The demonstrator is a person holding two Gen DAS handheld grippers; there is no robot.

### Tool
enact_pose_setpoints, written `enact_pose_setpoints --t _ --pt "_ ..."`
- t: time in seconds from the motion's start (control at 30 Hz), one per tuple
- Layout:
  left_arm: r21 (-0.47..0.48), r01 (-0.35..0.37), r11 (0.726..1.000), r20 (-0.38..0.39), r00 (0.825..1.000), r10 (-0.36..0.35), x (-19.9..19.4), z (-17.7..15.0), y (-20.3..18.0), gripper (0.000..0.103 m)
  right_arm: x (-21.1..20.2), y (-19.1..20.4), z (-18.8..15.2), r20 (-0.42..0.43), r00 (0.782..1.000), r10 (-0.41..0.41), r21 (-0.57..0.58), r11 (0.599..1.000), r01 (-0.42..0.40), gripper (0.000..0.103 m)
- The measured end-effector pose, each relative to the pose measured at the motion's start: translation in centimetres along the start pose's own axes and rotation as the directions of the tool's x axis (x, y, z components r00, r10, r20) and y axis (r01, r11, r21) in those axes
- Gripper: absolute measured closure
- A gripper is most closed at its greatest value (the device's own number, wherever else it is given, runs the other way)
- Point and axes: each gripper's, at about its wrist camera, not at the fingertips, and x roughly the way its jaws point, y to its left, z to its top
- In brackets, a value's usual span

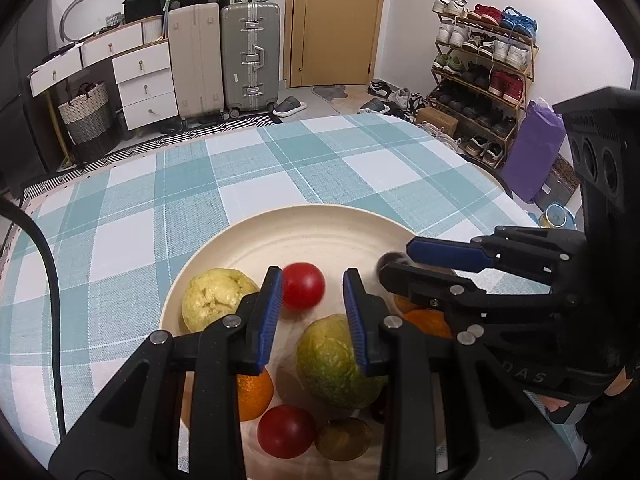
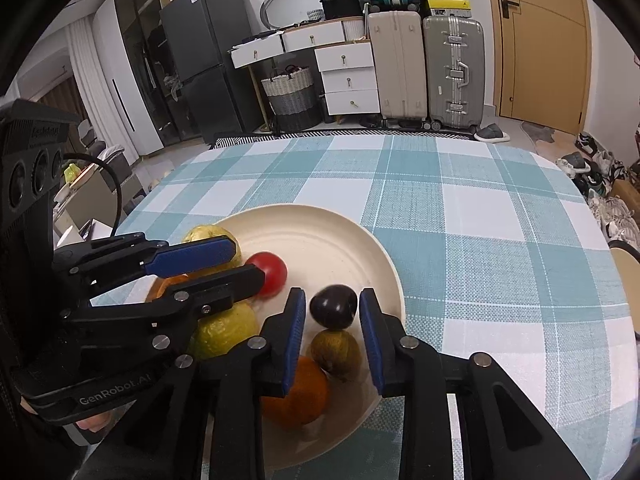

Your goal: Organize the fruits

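Left wrist view shows the table (image 1: pixel 280 168) under its teal-and-white checked cloth, and on it the wide cream round plate (image 1: pixel 304 220) where the fruit sits. Nearest my left gripper (image 1: pixel 312 316) lies the large green-yellow guava (image 1: pixel 332 364), with a paler knobbly yellow guava (image 1: pixel 216 300) at the plate's left side, an orange (image 1: pixel 254 396) below it, and two small red round tomatoes, one ahead (image 1: pixel 303 286) and one near (image 1: pixel 286 432). My left gripper is released, jaws spread, the far tomato showing just beyond its left finger; nothing is between the pads yet.

In the right wrist view my right gripper (image 2: pixel 332 332) is also released, its blue pads either side of a small dark purple plum (image 2: pixel 334 306), though I cannot tell whether they touch it. A brown-green kiwi (image 2: pixel 336 354) sits just behind the plum.

I judge the step is picking one small fruit per gripper. To do it well I should centre each fruit between the pads, lower until they flank its widest part, then clench gently, since round, smooth fruit may roll off across the plate.
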Motion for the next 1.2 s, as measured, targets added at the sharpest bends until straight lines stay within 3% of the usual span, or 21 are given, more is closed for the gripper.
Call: enact_pose_setpoints --t 0.13,0.17,0.23,0.3,0.4,0.47,0.57,0.8,1.0,1.2 --pt "-0.003 0.000 1.000 0.004 1.000 0.000 -0.7 -0.1 -0.1 0.070 -1.1 -0.6 -0.2 0.025 1.000 -0.010 0.020 1.000 0.010 0.049" --pt "-0.007 -0.007 1.000 0.008 1.000 0.007 -1.0 -0.2 -0.1 0.063 -1.4 -0.7 -0.4 0.029 0.999 -0.017 0.022 1.000 0.017 0.047" --pt "-0.019 -0.007 1.000 0.020 1.000 0.007 -2.0 -0.5 0.1 0.052 -2.5 -1.0 -0.7 0.052 0.997 -0.048 0.027 0.999 0.047 0.026" --pt "-0.036 0.009 0.999 0.045 0.999 -0.007 -3.4 -1.0 0.5 0.033 -3.6 -1.4 -1.0 0.080 0.995 -0.052 0.039 0.998 0.049 0.013" --pt "-0.057 0.000 0.998 0.094 0.996 0.006 -5.8 -1.8 0.8 0.020 -5.1 -1.8 -1.6 0.091 0.995 -0.045 0.051 0.998 0.040 0.001" --pt "-0.061 -0.016 0.998 0.116 0.993 0.023 -7.4 -2.4 0.9 0.016 -5.8 -1.8 -2.1 0.093 0.994 -0.065 0.054 0.997 0.060 0.000" --pt "-0.073 -0.048 0.996 0.163 0.985 0.060 -9.6 -3.3 0.8 0.001 -6.4 -1.7 -3.1 0.099 0.994 -0.054 0.049 0.998 0.050 0.000" --pt "-0.089 -0.068 0.994 0.223 0.971 0.086 -13.3 -6.0 0.4 0.000 -7.8 -0.1 -5.5 0.168 0.986 0.007 0.006 1.000 -0.008 0.000" --pt "-0.128 -0.093 0.987 0.284 0.950 0.126 -14.9 -8.5 0.1 0.000 -8.7 2.1 -6.6 0.221 0.975 0.023 -0.102 0.995 0.000 0.000" --pt "-0.143 -0.091 0.986 0.316 0.940 0.133 -15.1 -9.7 0.2 0.000 -9.6 2.2 -6.8 0.276 0.959 0.063 -0.097 0.995 -0.037 0.000"
